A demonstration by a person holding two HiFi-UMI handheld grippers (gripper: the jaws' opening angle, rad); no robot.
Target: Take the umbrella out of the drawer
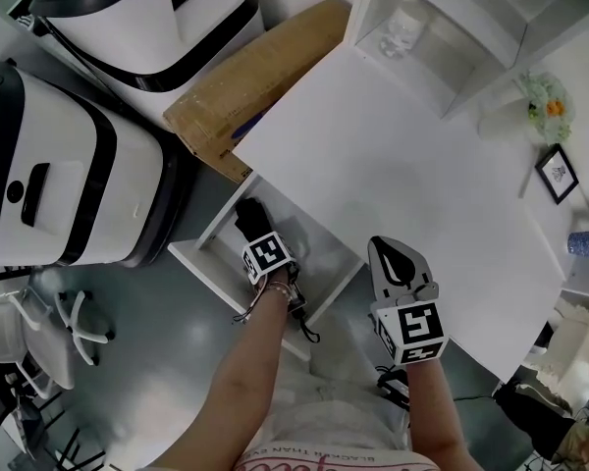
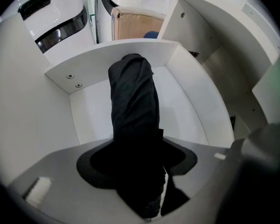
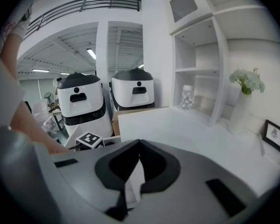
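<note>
The white drawer (image 1: 204, 260) stands pulled out beneath the white table (image 1: 393, 165). A black folded umbrella (image 1: 249, 214) lies in it. My left gripper (image 1: 258, 232) points steeply down into the drawer. In the left gripper view the umbrella (image 2: 133, 101) runs from between the jaws up toward the drawer's wall (image 2: 130, 48), and my left gripper (image 2: 140, 169) is shut on its near end. My right gripper (image 1: 398, 261) hovers over the table's near edge, shut with nothing in it; its tips meet in the right gripper view (image 3: 139, 146).
Two white-and-black machines (image 1: 69, 165) (image 1: 147, 18) stand left of the drawer, with a cardboard box (image 1: 245, 77) against the table. A white shelf unit (image 1: 442, 27), a vase of flowers (image 1: 545, 106) and a small picture frame (image 1: 557, 173) sit on the table's far side.
</note>
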